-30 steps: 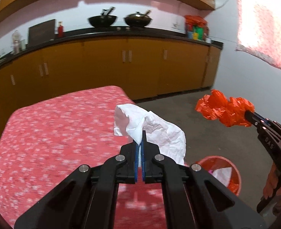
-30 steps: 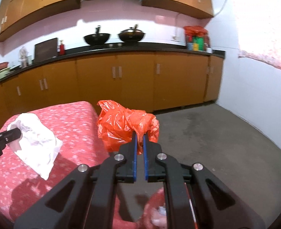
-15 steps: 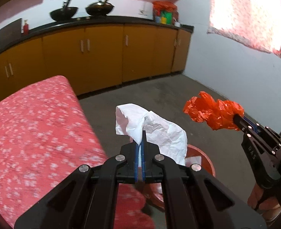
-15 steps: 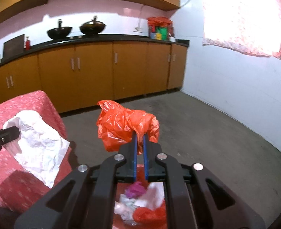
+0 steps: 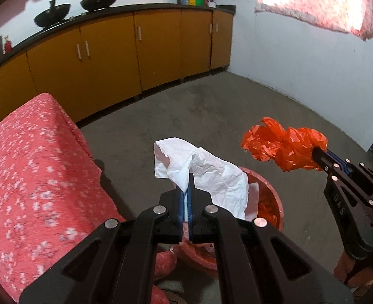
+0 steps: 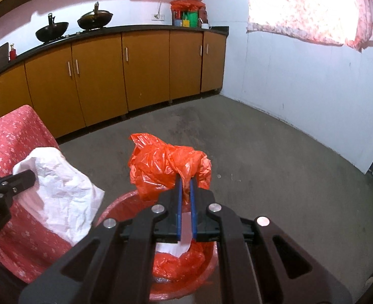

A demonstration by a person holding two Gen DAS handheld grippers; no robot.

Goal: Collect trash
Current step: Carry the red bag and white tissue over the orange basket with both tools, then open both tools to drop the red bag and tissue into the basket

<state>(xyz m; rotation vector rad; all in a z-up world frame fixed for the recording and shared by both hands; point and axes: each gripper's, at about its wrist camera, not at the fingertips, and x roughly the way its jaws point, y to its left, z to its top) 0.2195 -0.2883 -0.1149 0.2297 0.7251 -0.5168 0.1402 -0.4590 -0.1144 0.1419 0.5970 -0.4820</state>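
Left hand-held gripper pinches crumpled white paper; right hand-held gripper clamps crinkly orange plastic bag.

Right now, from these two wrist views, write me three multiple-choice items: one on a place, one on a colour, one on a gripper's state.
1. Where does the red bin stand?
A. On the counter
B. On the floor beside the red-covered table
C. Inside a cabinet

2. What colour is the plastic bag in the right gripper?
A. Orange
B. Green
C. Black

3. How is the left gripper?
A. Open and empty
B. Shut on white paper
C. Shut on a wok

Key:
1 B, the bin sits on the grey floor next to the table, below both grippers.
2 A, the crumpled bag pinched between the blue pads is bright orange.
3 B, the white paper is clamped between its closed jaws and hangs above the bin.
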